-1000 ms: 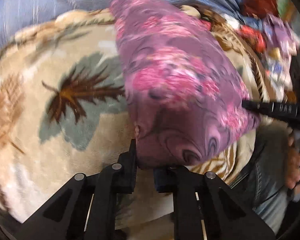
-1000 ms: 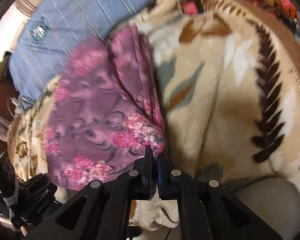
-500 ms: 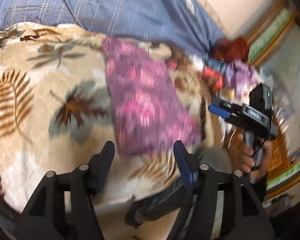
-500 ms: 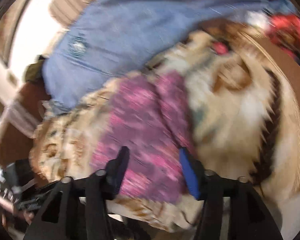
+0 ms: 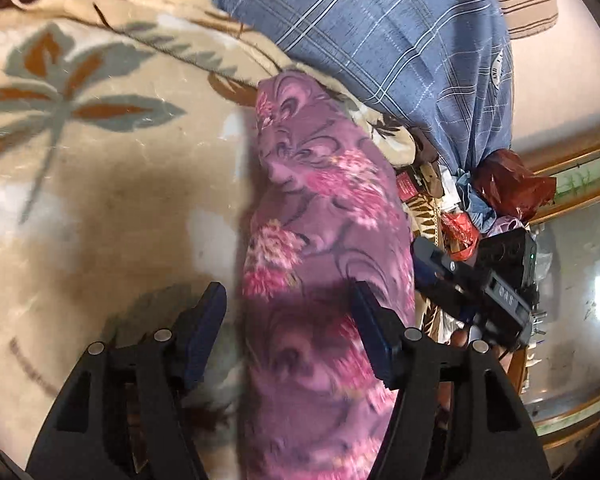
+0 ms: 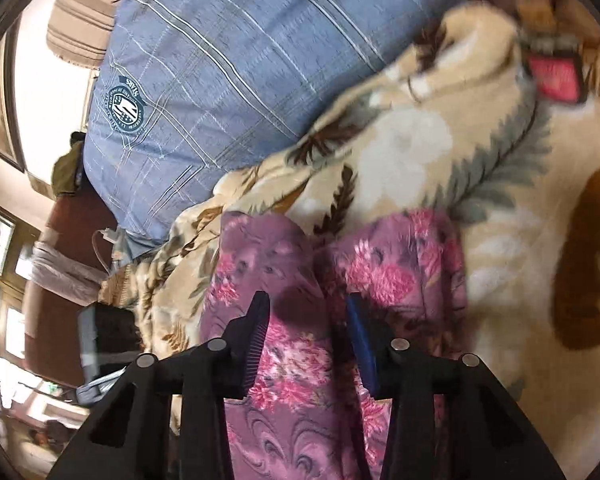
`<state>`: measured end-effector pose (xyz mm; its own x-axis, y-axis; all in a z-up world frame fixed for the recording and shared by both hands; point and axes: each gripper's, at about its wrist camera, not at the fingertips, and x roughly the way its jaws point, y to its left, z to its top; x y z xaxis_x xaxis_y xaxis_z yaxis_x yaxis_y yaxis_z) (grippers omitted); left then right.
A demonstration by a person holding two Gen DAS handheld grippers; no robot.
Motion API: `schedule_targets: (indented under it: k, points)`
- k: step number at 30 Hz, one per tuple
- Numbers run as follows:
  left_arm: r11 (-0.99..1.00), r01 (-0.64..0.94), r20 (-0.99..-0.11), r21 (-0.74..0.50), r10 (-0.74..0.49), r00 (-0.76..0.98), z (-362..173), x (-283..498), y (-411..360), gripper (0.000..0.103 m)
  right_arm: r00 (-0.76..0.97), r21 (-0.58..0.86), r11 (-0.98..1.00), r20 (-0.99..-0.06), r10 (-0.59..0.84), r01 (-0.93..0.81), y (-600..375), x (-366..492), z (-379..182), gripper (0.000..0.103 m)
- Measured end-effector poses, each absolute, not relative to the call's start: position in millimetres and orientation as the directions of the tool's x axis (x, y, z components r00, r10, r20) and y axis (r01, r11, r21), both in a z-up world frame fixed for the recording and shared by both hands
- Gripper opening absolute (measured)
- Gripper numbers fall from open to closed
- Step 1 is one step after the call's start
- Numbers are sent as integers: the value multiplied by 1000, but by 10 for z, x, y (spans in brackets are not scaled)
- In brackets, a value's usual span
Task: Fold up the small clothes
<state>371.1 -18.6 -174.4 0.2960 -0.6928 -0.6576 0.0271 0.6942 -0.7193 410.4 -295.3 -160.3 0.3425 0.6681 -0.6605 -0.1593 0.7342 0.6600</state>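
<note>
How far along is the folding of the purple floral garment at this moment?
Done: the purple floral garment lies on the leaf-patterned blanket as a narrow, doubled-over strip, layers visible in the right wrist view. In hand: nothing; the left tool and right tool are open above it. Left: possibly another fold crosswise, then the cluttered pile beside the blue plaid pillow.

A lived-in bedroom of a home is shown. A bed is covered by a plush beige blanket (image 5: 112, 184) with a leaf pattern, and a blue checked pillow (image 6: 220, 80) bearing a crest is propped at its far edge. Beyond the blanket's edge, a heap of clothes and a red plastic bag (image 5: 512, 184) is seen, and wood-framed windows (image 6: 0, 248) are set in pale walls.
</note>
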Motion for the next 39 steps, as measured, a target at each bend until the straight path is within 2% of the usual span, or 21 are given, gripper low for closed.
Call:
schedule_targets:
  k: [1,3,4,5,6,7,9,11,14,16,17,20,22,23,24,26,28,31,34,36,39]
  points:
    - [691,24,-656,-723,-696,293,-1790,3742,-203,63,331,669,724,-653,681,-171,-2931,4124,-1633,38]
    - [654,-2,-625,-756,-721,298,-1867,3820,-198,63,345,647,745,-671,657,-162,-2912,4168,-1650,27]
    - [641,-6,-613,-768,-731,301,-1876,3854,-193,63,347,635,756,-682,644,-156,-2901,4179,-1671,9]
    - [631,-11,-605,-776,-738,299,-1870,3881,-195,55,340,653,744,-673,657,-143,-2911,4175,-1698,7]
    - [621,-6,-594,-784,-746,301,-1849,3883,-201,28,345,663,737,-666,662,-133,-2934,4162,-1691,3]
    - [611,11,-581,-791,-758,298,-1809,3886,-219,16,356,659,740,-664,657,-135,-2959,4138,-1631,2]
    - [616,68,-568,-785,-758,320,-1683,3835,-273,8,410,638,755,-654,635,-151,-3048,4044,-1441,2]
    - [640,139,-575,-756,-750,327,-1571,3786,-379,5,455,610,779,-657,601,-148,-3150,3951,-1295,2]
    - [703,127,-644,-699,-697,315,-1654,3900,-493,4,481,529,840,-710,514,-117,-3194,3952,-1324,2]
    - [736,108,-682,-668,-664,306,-1793,4010,-527,5,432,480,875,-776,459,-67,-3151,4079,-1592,2]
    - [713,79,-671,-697,-686,281,-1890,4056,-526,7,408,473,879,-793,453,-57,-3131,4121,-1692,2]
    - [699,48,-661,-713,-694,286,-1757,3961,-419,16,407,490,870,-786,466,-49,-3154,4153,-1774,4]
    - [728,83,-668,-680,-663,339,-1527,3778,-343,39,434,524,850,-753,494,-59,-3232,4060,-1684,11]
    - [746,102,-674,-658,-643,364,-1401,3655,-292,57,455,534,844,-738,498,-58,-3279,3988,-1608,15]
    - [760,114,-677,-640,-628,384,-1309,3539,-247,59,475,535,842,-726,498,-65,-3308,3914,-1516,19]
    - [765,134,-675,-630,-625,393,-1186,3255,-178,59,520,538,840,-698,492,-72,-3360,3722,-1312,44]
    - [761,154,-678,-630,-635,369,-1173,2967,-193,62,537,574,814,-659,527,-96,-3377,3517,-1206,47]
    - [776,168,-708,-607,-625,328,-1288,2698,-338,64,530,604,791,-640,556,-101,-3369,3114,-1252,48]
    - [779,150,-718,-609,-621,313,-1471,2571,-432,65,522,569,820,-683,511,-58,-3368,2809,-1476,45]
    - [760,83,-707,-644,-633,314,-1626,2544,-425,68,498,550,835,-717,488,-26,-3363,2733,-1607,33]
    - [729,34,-692,-684,-662,288,-1766,2485,-397,68,483,528,849,-738,471,-22,-3330,2768,-1645,11]
